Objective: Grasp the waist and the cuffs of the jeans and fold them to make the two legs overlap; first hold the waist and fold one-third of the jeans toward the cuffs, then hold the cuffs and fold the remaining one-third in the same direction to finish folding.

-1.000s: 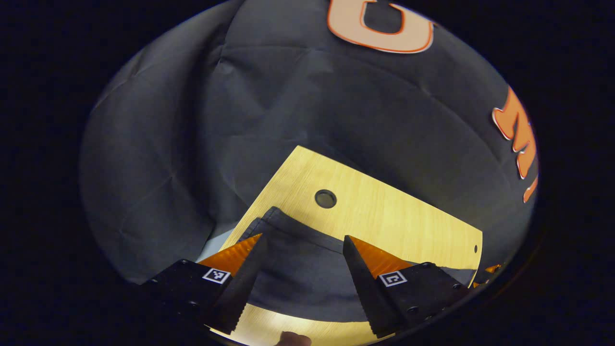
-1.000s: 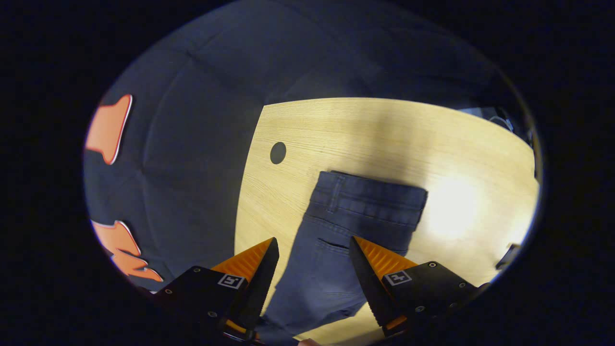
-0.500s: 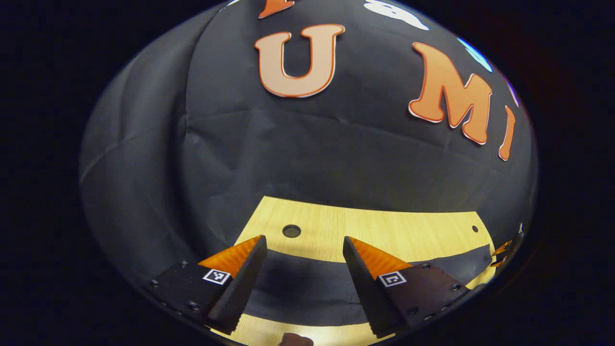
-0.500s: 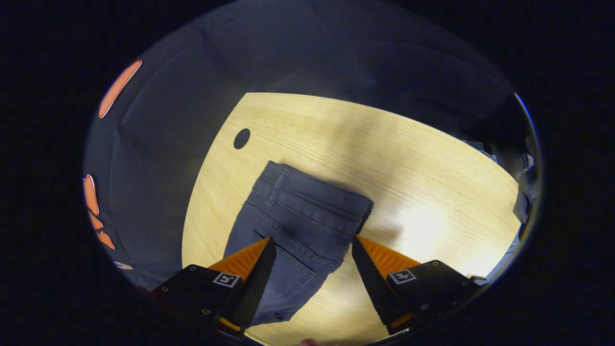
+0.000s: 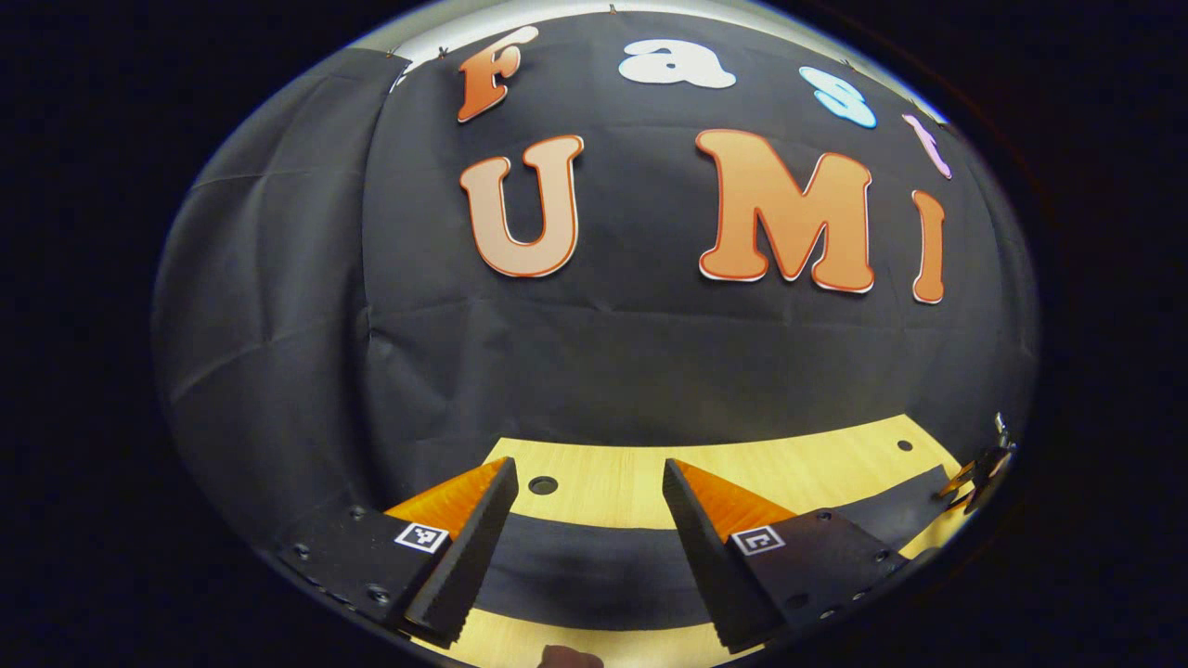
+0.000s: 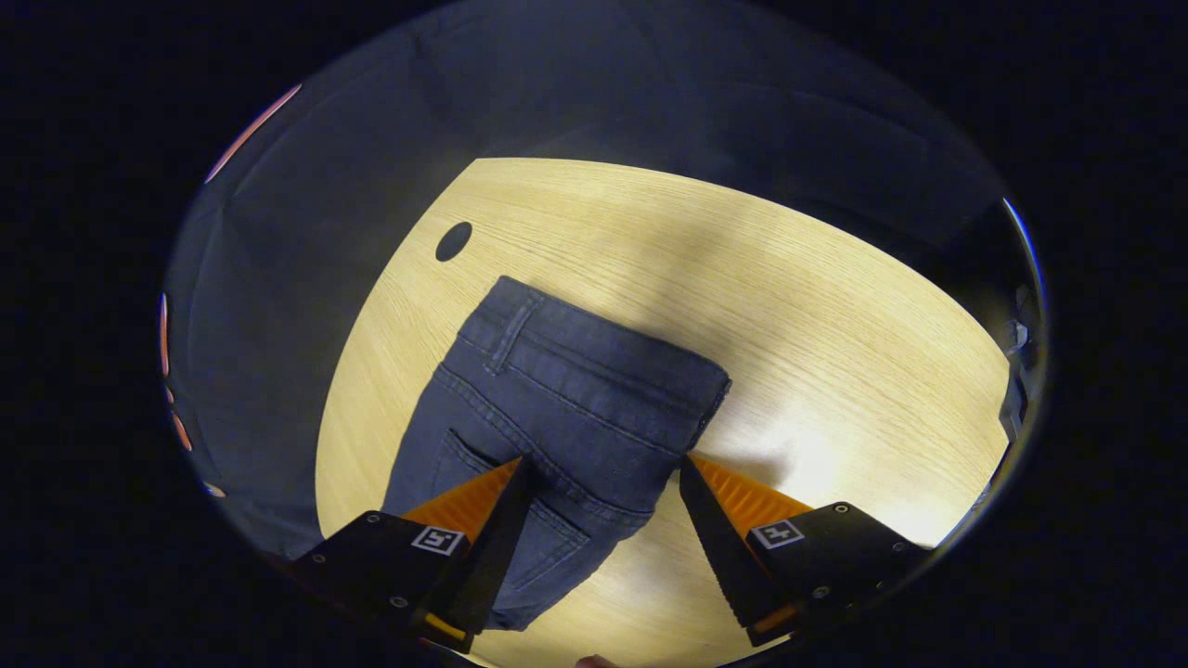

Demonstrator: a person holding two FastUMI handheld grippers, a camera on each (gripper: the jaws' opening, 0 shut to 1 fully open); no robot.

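Note:
Dark blue jeans [image 6: 566,408] lie flat on the wooden table [image 6: 817,306], waistband toward the table's far side, a back pocket showing near my fingers. My right gripper [image 6: 603,482] hovers open over the seat of the jeans, nothing between its fingers. In the left gripper view the jeans [image 5: 585,566] appear as a dark band across the table [image 5: 613,482]. My left gripper [image 5: 587,487] stands open above that band, pointing toward the booth's wall. The other gripper [image 5: 974,468] is seen at the right edge.
A round cable hole [image 6: 453,241] lies in the table near the waistband's left corner; the same hole [image 5: 542,484] shows between my left fingers. A smaller hole [image 5: 897,444] sits near the table's far right corner. A fingertip [image 5: 568,657] shows at the bottom edge.
The left gripper tilted up, so the wall now takes most of its view and the table sank low. The right gripper came closer over the waist; the jeans grew larger.

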